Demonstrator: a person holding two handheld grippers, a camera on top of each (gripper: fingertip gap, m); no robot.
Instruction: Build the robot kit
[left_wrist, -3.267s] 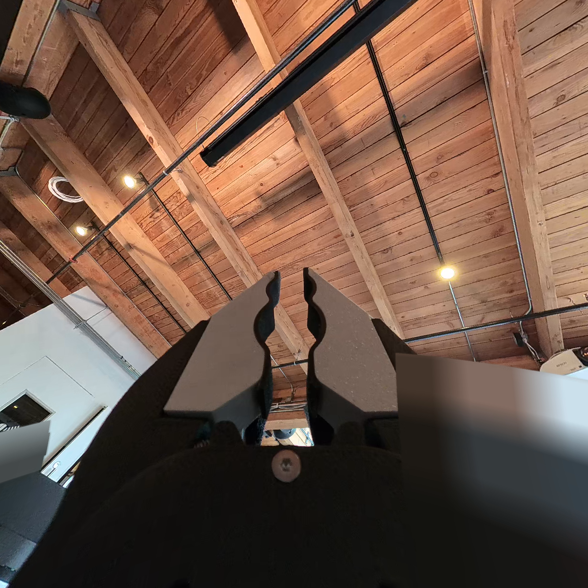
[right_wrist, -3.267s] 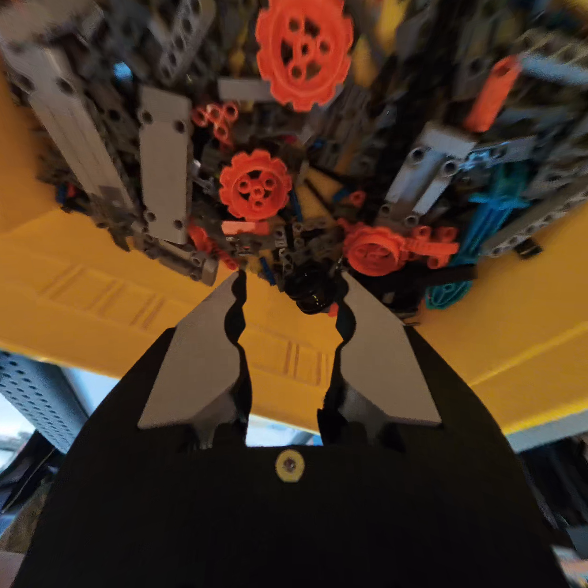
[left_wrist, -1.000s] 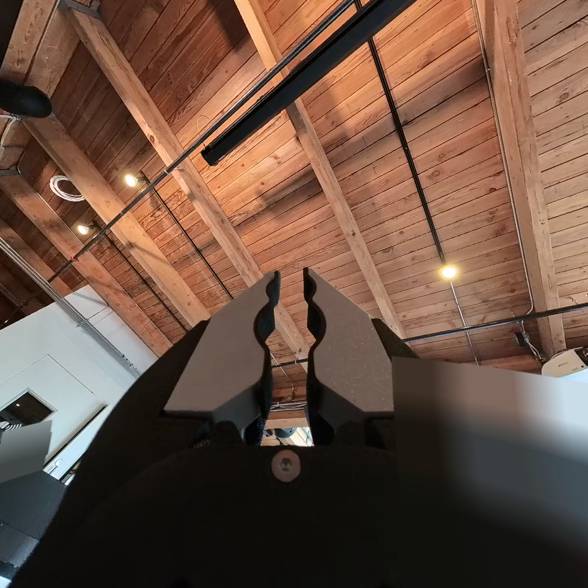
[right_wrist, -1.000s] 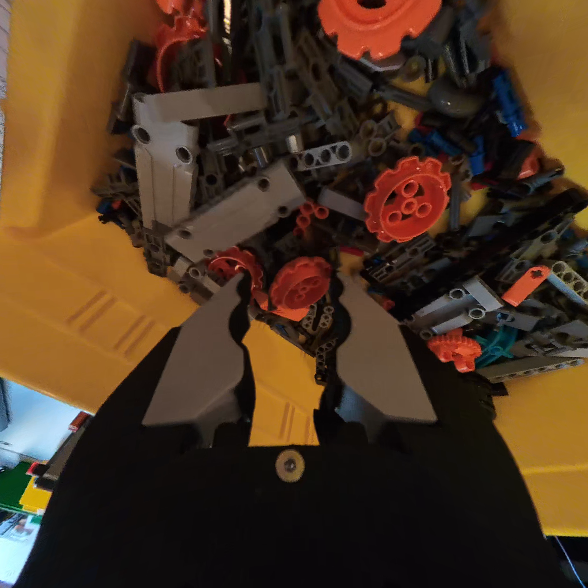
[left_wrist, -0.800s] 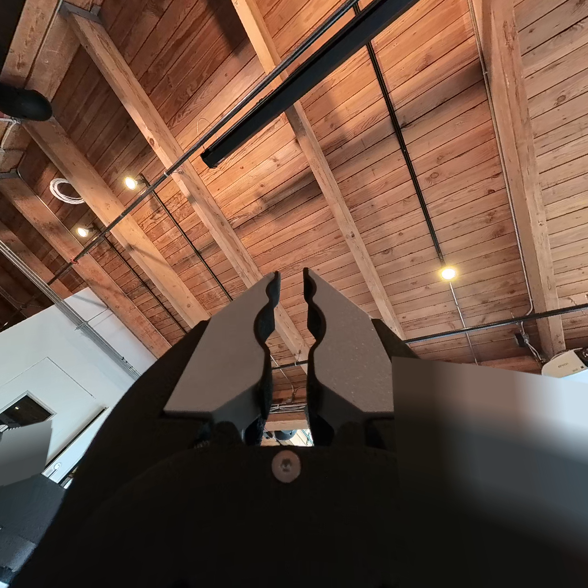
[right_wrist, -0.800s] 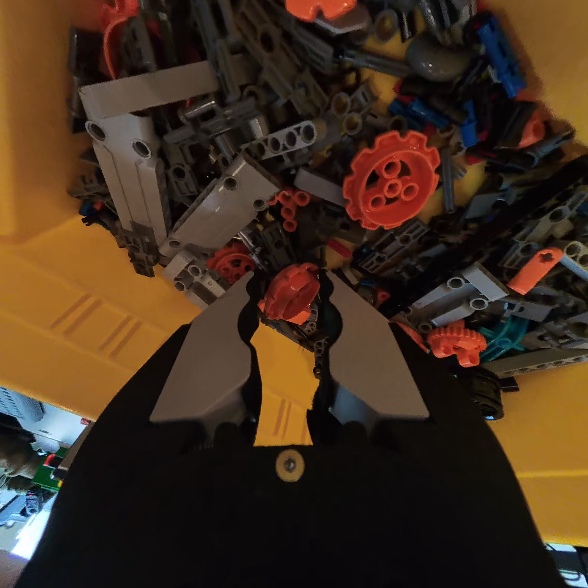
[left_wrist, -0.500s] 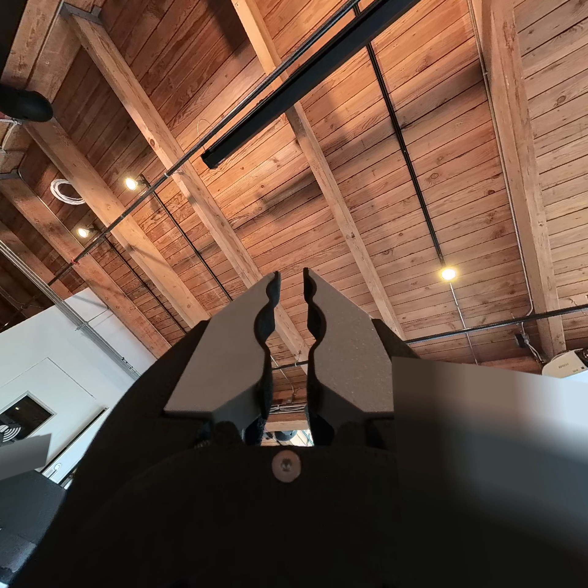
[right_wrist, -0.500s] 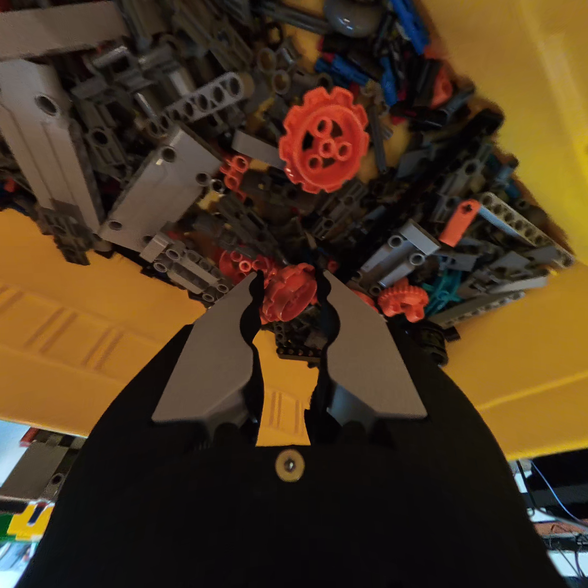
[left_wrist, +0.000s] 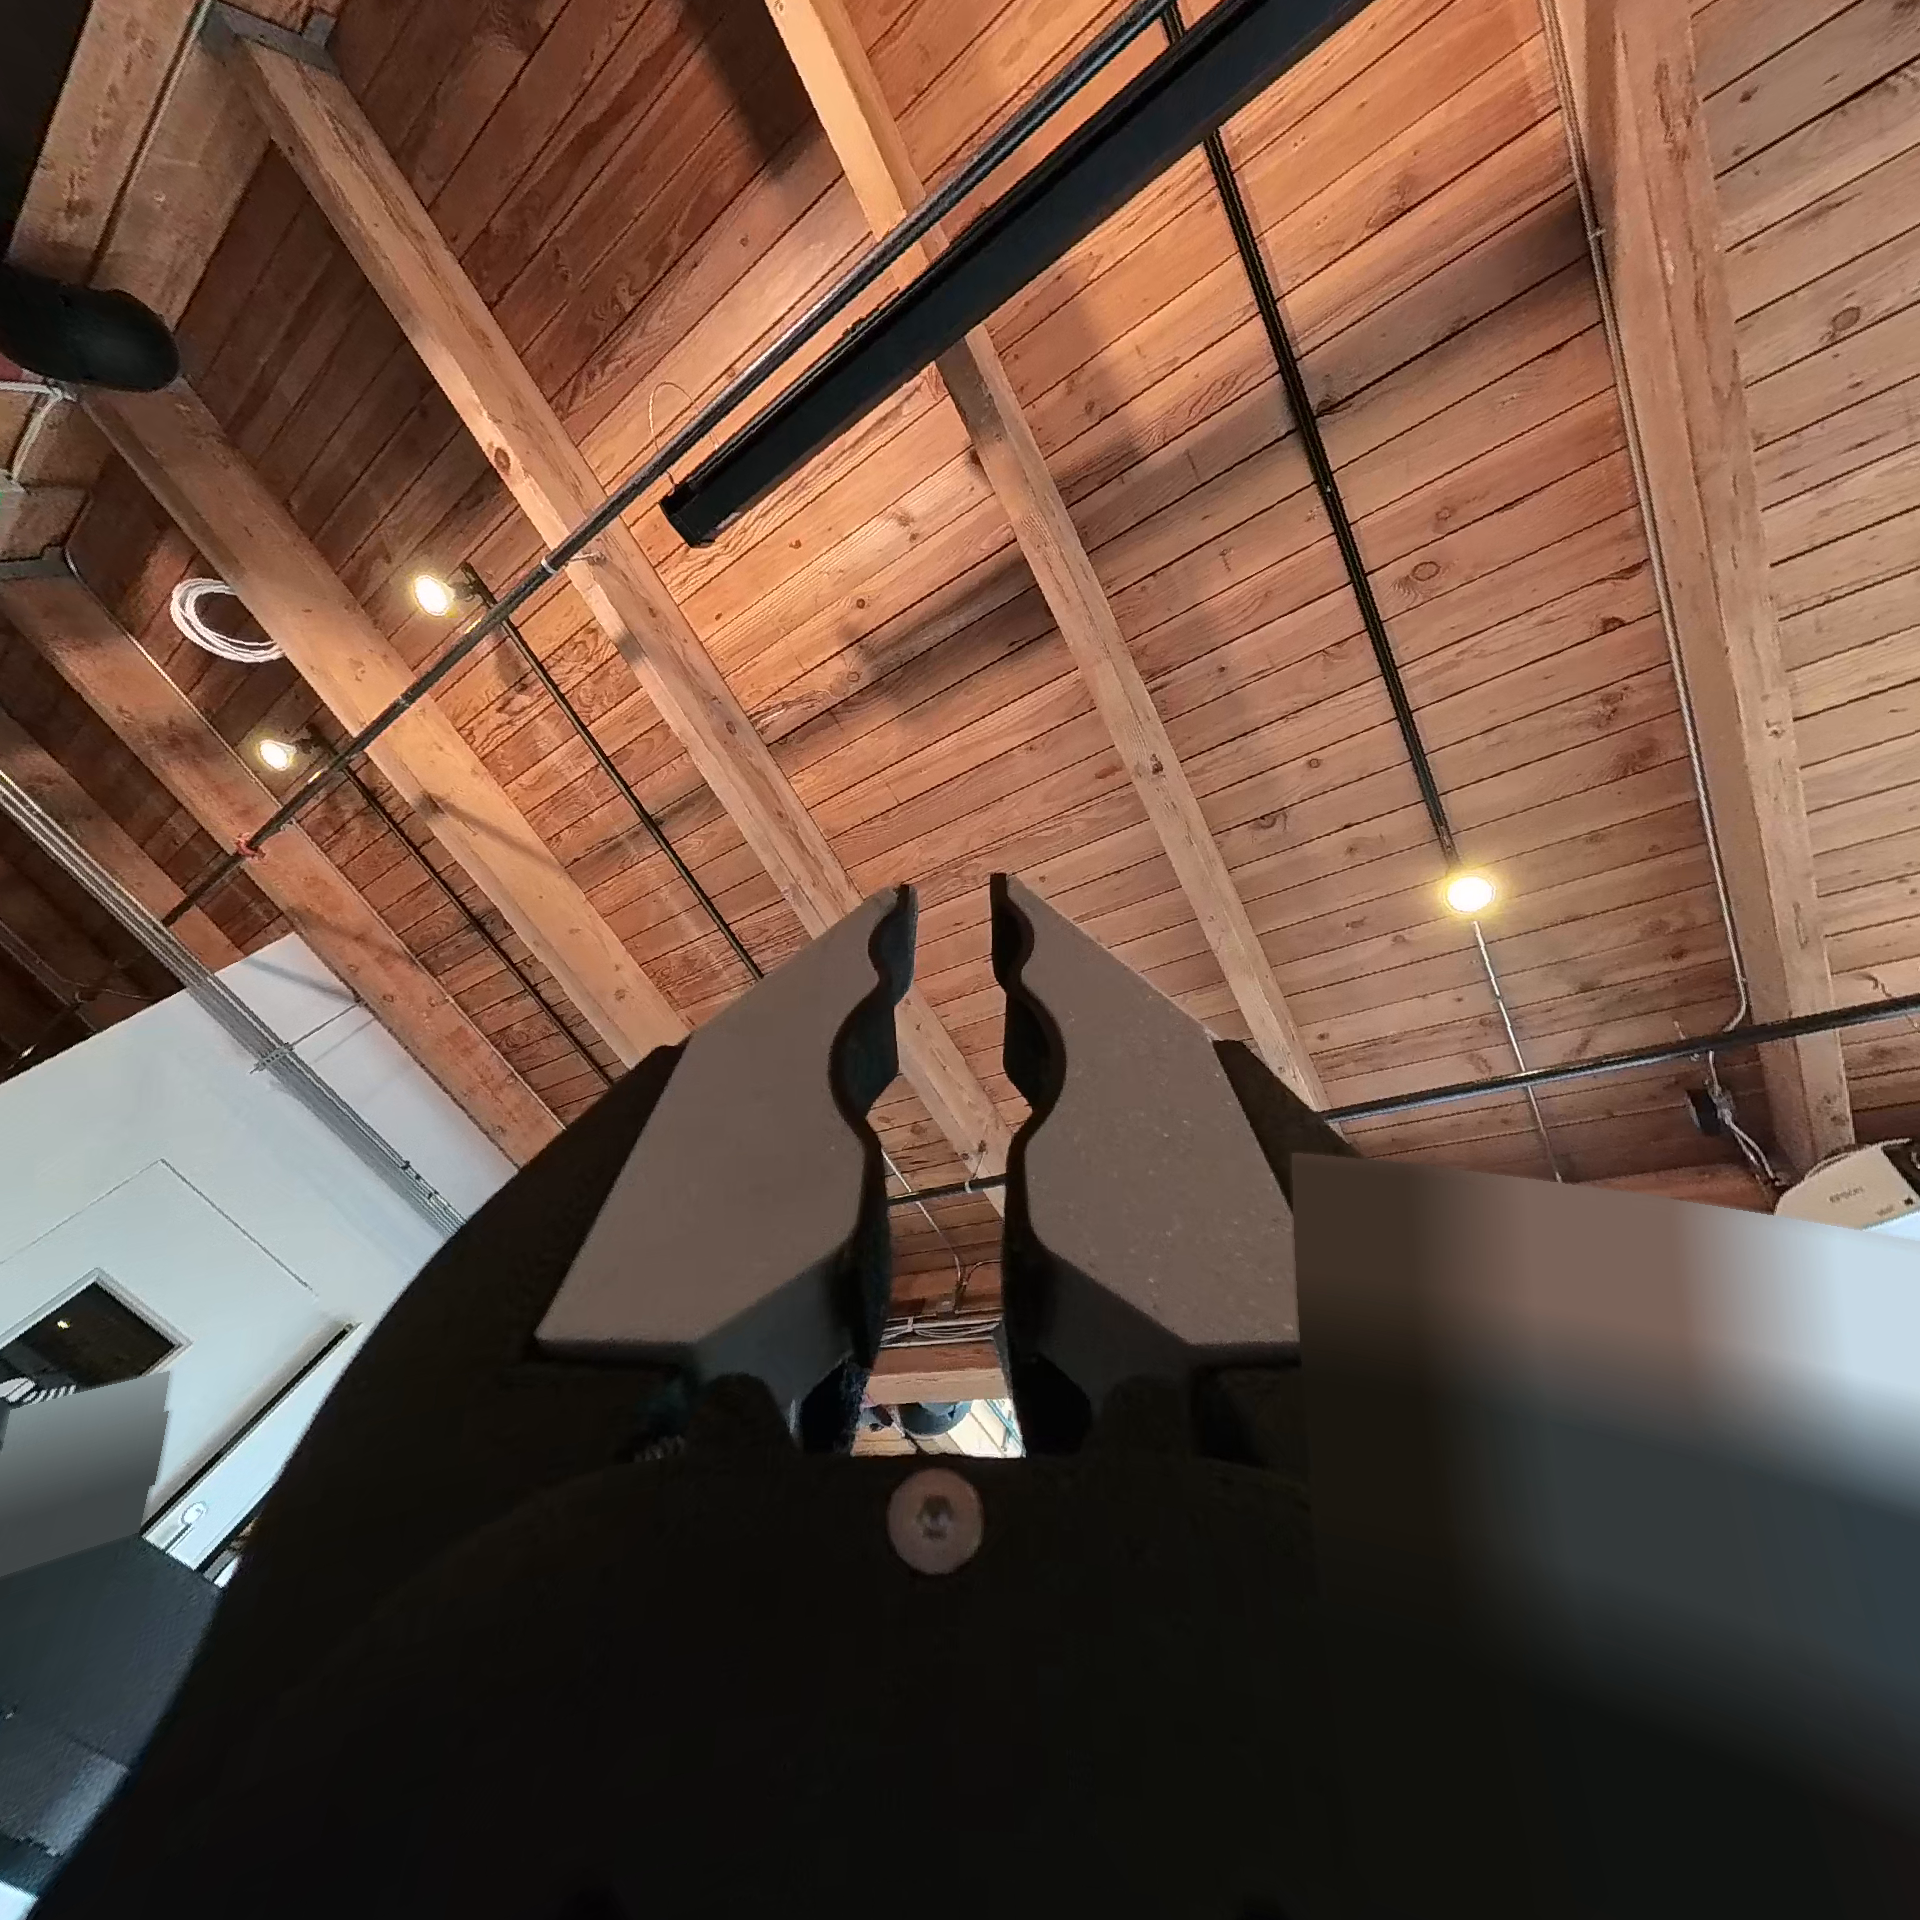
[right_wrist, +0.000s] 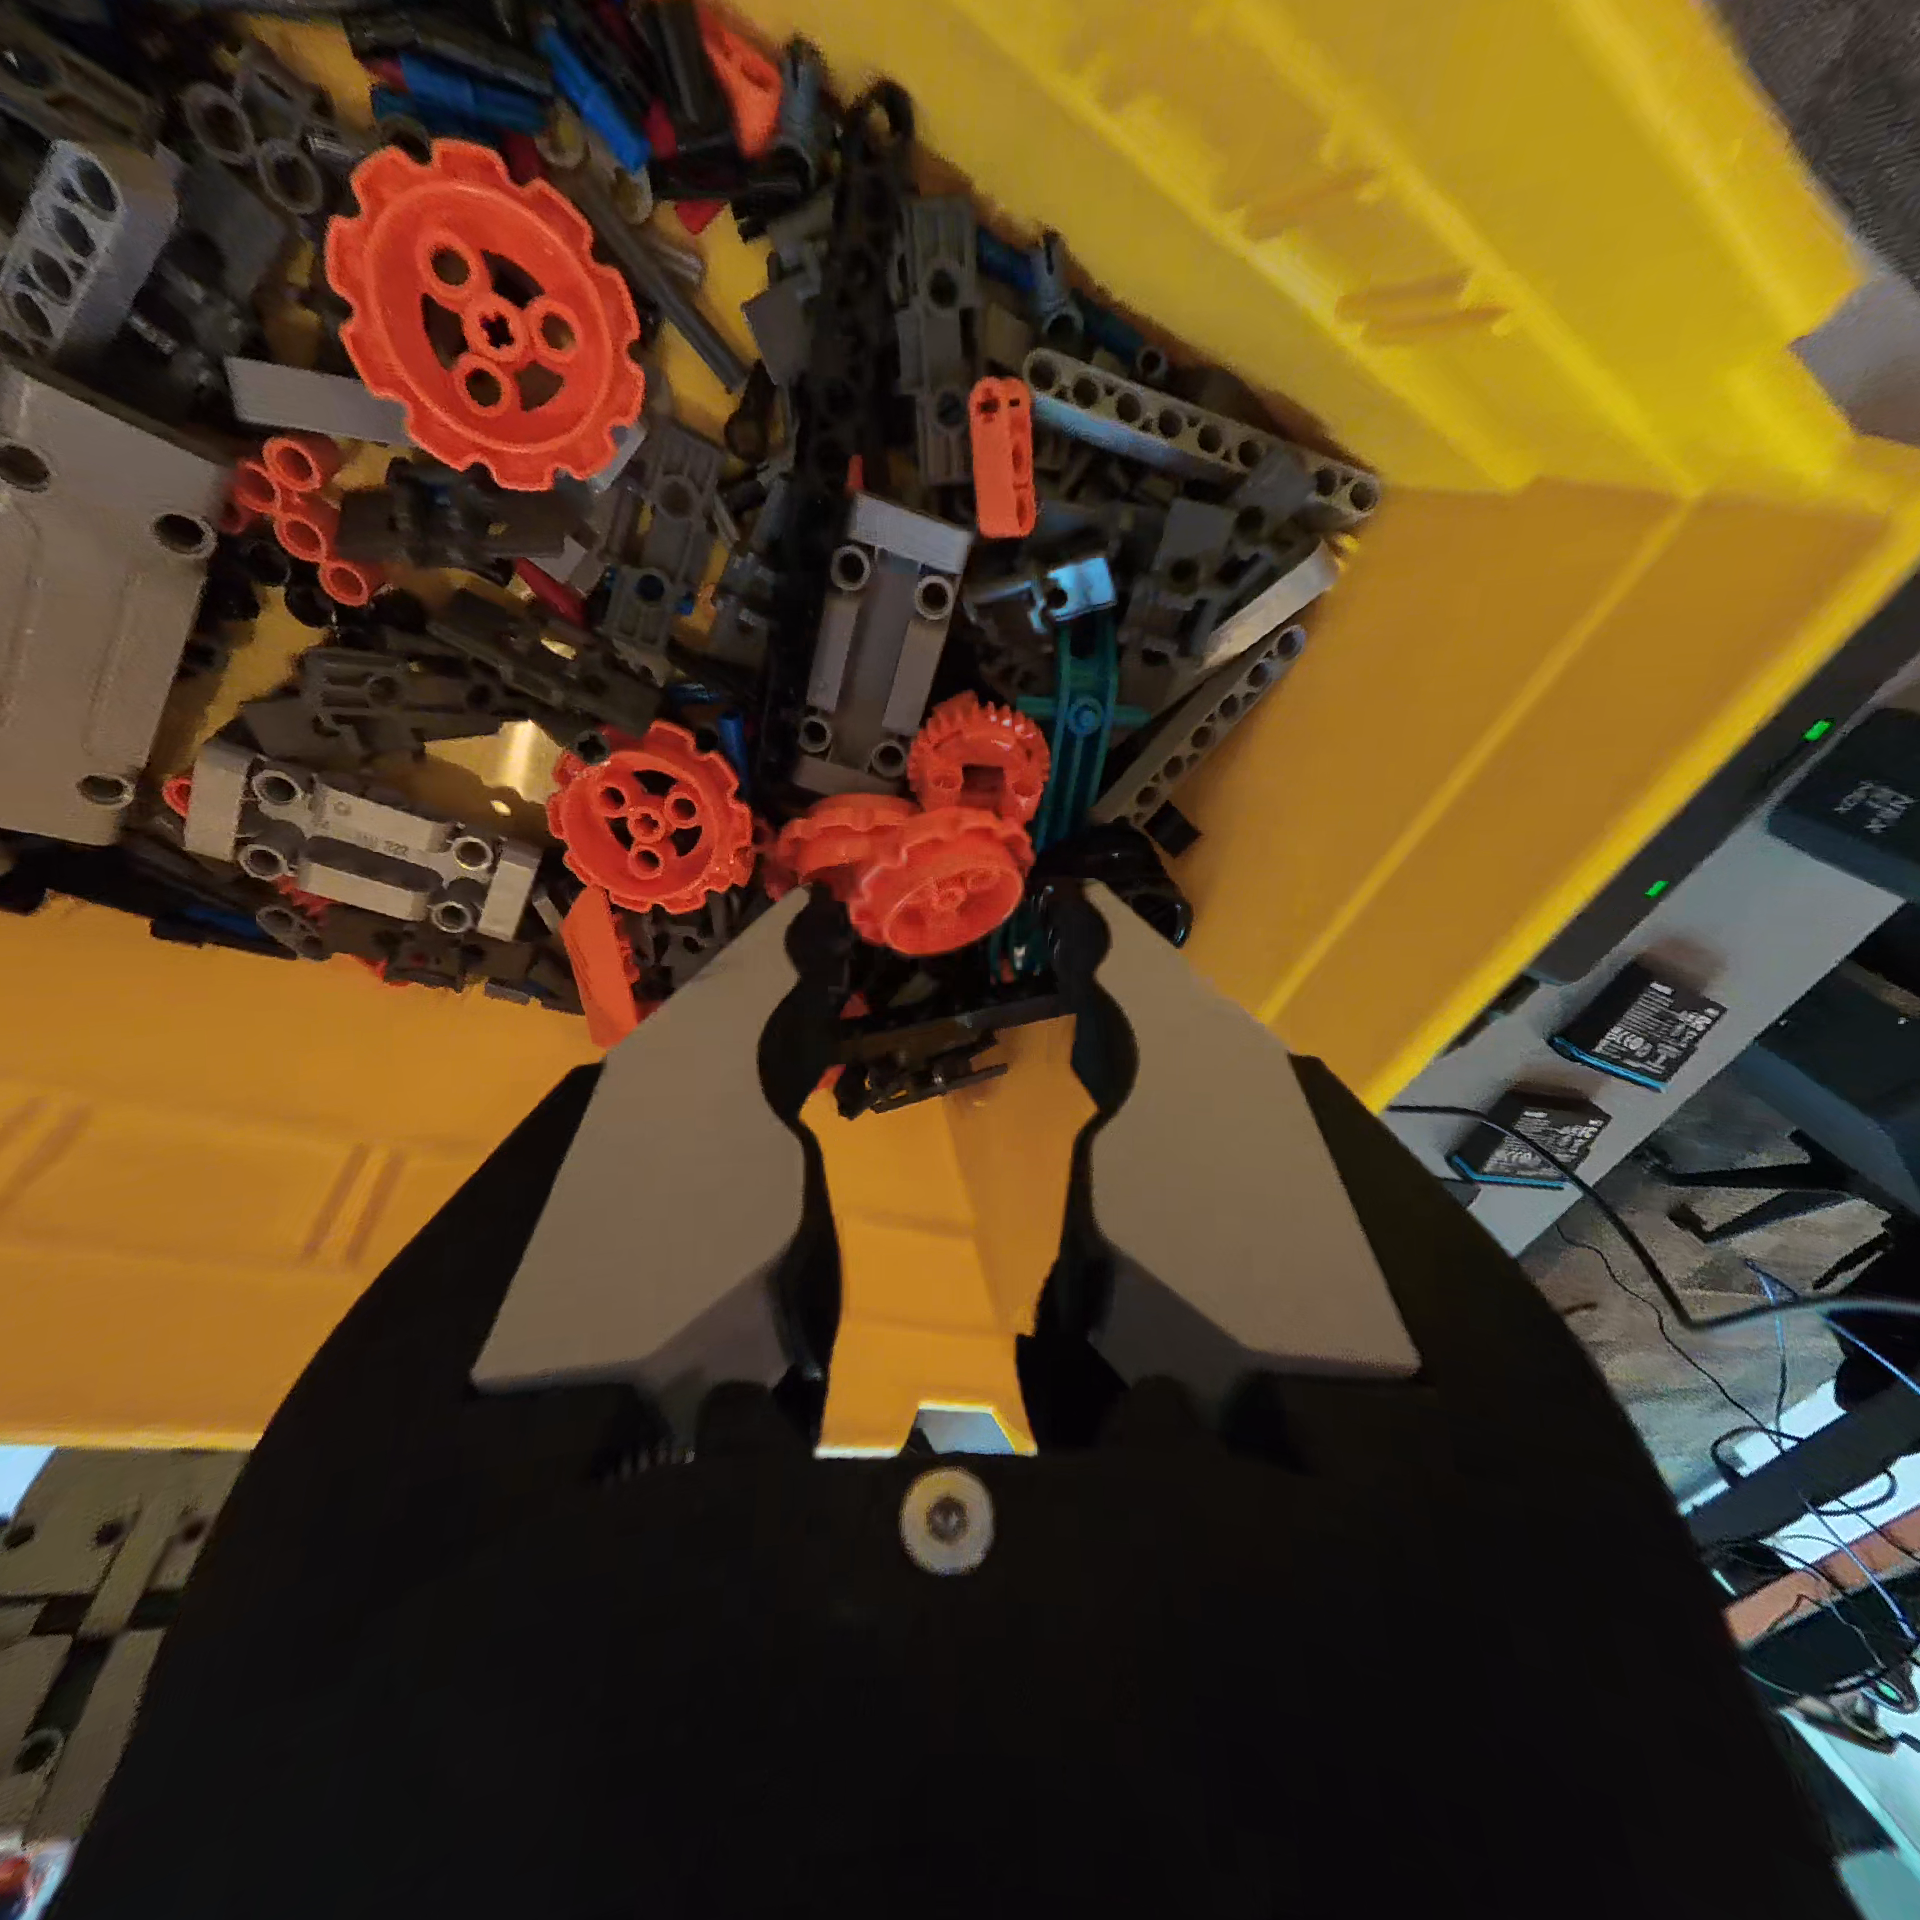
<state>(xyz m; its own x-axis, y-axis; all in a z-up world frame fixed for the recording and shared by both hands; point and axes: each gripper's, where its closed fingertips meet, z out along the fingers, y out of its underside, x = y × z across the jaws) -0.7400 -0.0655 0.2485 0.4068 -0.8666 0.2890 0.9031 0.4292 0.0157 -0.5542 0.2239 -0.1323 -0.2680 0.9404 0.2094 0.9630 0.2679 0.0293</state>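
Observation:
My right gripper (right_wrist: 943, 899) reaches into a yellow bin (right_wrist: 1455, 727) full of loose grey, black, blue and orange building pieces. Its jaws stand apart around a round orange hub piece (right_wrist: 930, 883) joined to a black part (right_wrist: 935, 1049), near the bin's right corner. I cannot tell whether the fingers touch it. A small orange gear (right_wrist: 977, 758) and a medium orange gear (right_wrist: 649, 821) lie just beyond. A large orange gear (right_wrist: 483, 312) lies farther back left. My left gripper (left_wrist: 951, 888) points up at a wooden ceiling, nearly closed and empty.
Grey panels (right_wrist: 883, 644) and long grey beams (right_wrist: 1195, 426) crowd the pile. Right of the bin, a grey shelf (right_wrist: 1714, 935) holds black battery packs (right_wrist: 1636, 1029), with cables below. The left wrist view shows ceiling beams (left_wrist: 1091, 644), a black light track (left_wrist: 935, 301) and lamps. One gripper's finger ends stand about 50 centimetres off the other's. The large orange gear (right_wrist: 483, 312) lies some 10 centimetres from my right tips, 45 centimetres from my left tips.
My right gripper closed on the orange hub, carried it rightward toward the bin's corner, and its jaws now stand wider apart than half a second ago. The left gripper has not moved.

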